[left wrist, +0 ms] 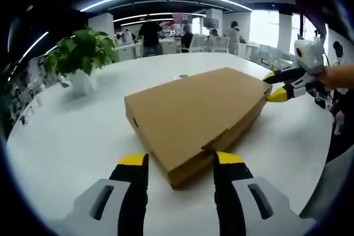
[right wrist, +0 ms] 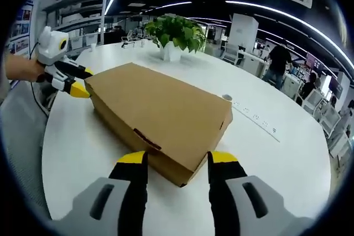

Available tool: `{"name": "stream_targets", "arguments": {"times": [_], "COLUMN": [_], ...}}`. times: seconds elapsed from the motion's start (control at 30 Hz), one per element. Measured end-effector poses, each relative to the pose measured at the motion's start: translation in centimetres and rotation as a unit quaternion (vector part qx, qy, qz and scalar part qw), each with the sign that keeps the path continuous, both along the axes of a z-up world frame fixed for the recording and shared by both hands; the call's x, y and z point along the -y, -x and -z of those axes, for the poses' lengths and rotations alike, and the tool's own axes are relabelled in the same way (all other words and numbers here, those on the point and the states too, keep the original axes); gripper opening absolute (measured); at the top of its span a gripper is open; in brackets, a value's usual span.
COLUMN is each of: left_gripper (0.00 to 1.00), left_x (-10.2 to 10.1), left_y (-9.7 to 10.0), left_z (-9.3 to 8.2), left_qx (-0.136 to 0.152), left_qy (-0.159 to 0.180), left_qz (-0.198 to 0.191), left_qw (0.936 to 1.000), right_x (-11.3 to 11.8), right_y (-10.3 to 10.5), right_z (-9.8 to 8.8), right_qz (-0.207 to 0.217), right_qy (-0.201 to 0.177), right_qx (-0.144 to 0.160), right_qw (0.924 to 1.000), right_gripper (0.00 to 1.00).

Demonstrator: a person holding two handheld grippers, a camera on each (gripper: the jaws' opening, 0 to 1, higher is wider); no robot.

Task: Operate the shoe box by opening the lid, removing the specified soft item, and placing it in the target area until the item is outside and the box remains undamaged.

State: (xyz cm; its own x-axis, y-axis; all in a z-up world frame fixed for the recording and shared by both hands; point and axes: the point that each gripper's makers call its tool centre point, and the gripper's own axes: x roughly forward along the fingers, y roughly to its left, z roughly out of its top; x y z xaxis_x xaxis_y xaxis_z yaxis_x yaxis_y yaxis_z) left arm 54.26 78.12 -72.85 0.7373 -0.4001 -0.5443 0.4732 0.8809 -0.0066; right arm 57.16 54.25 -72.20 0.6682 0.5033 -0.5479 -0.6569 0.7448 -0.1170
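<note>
A shut brown cardboard shoe box lies flat on the white round table, its lid down and a small tab at the front edge. My left gripper is open, its yellow-tipped jaws standing on either side of the box's near corner. At the opposite end, my right gripper has its yellow tips above and below the box's far corner. In the right gripper view, the box runs away from my open right gripper, and the left gripper sits at the far corner, held by a hand.
A potted green plant in a white pot stands on the table beyond the box; it appears again as the plant. A power strip lies on the table. People and chairs fill the office behind.
</note>
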Motion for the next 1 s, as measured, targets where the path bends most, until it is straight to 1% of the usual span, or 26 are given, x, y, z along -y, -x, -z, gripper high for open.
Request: {"name": "stream_targets", "arguments": {"times": [0.23,0.33,0.63,1.0], "left_gripper": [0.46,0.46,0.47,0.46], "left_x": [0.21,0.21,0.28,-0.10], "left_y": [-0.05,-0.09,-0.45,-0.65], "left_z": [0.06,0.08,0.11,0.18], "left_qx": [-0.002,-0.004,-0.008,-0.013], "left_qy": [-0.005,-0.006,-0.006,-0.009], "left_qz": [0.001,0.000,-0.007,0.006], "left_qw": [1.0000,1.0000,0.9999,0.9999], "right_x": [-0.10,-0.08,-0.11,-0.41], "right_y": [0.14,0.13,0.06,0.44], "right_z": [0.06,0.27,0.31,0.26], "right_qz": [0.002,0.009,0.019,0.031], "right_qy": [-0.007,-0.018,-0.026,-0.033], "right_qx": [-0.004,-0.013,-0.015,-0.016], "right_qw": [1.0000,0.9997,0.9994,0.9989], "right_gripper": [0.40,0.39,0.38,0.38]}}
